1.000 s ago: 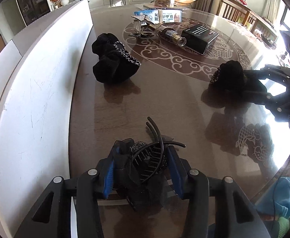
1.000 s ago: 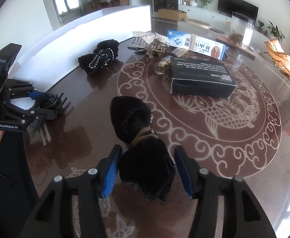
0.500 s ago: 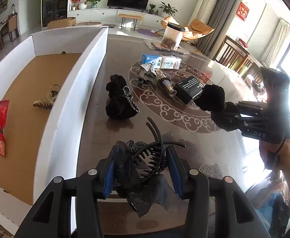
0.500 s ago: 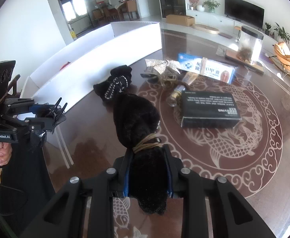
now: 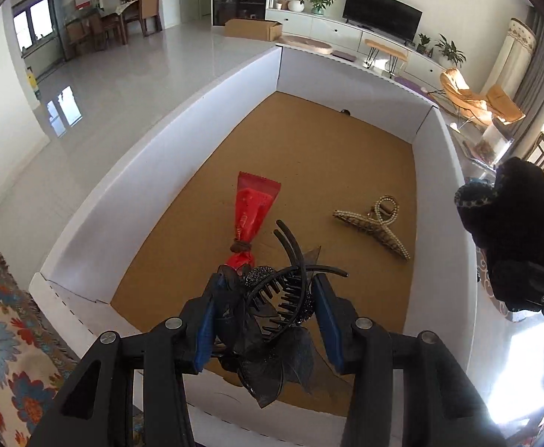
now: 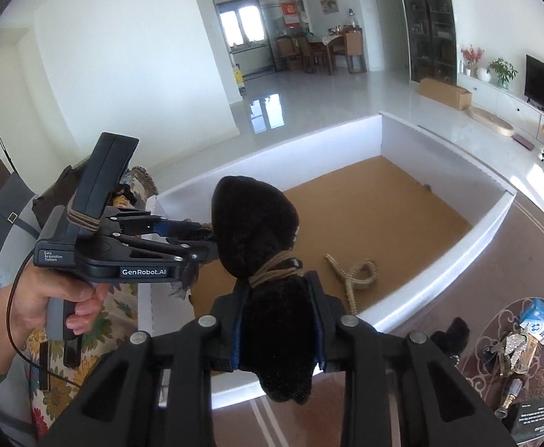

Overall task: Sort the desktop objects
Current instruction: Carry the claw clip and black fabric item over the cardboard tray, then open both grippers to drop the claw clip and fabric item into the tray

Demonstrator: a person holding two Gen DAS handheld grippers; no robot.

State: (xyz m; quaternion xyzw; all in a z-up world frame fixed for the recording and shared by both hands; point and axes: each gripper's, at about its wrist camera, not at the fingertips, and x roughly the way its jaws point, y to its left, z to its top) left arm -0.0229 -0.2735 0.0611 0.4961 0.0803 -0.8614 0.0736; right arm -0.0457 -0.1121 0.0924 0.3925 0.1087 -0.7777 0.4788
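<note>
Black hair claw (image 5: 272,298), prongs toward two o'clock, clamped in my left gripper (image 5: 264,320); furry black bow (image 6: 264,272), long axis toward twelve, squeezed in my right gripper (image 6: 277,320).

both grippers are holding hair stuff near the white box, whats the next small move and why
Probably open the left gripper and let the black hair claw drop. It already hangs over the brown floor of the box, near the red tube and pearl clip. The right gripper, shut on the black scrunchie, looks to be at the box's near wall, so it may need to go further in.
</note>
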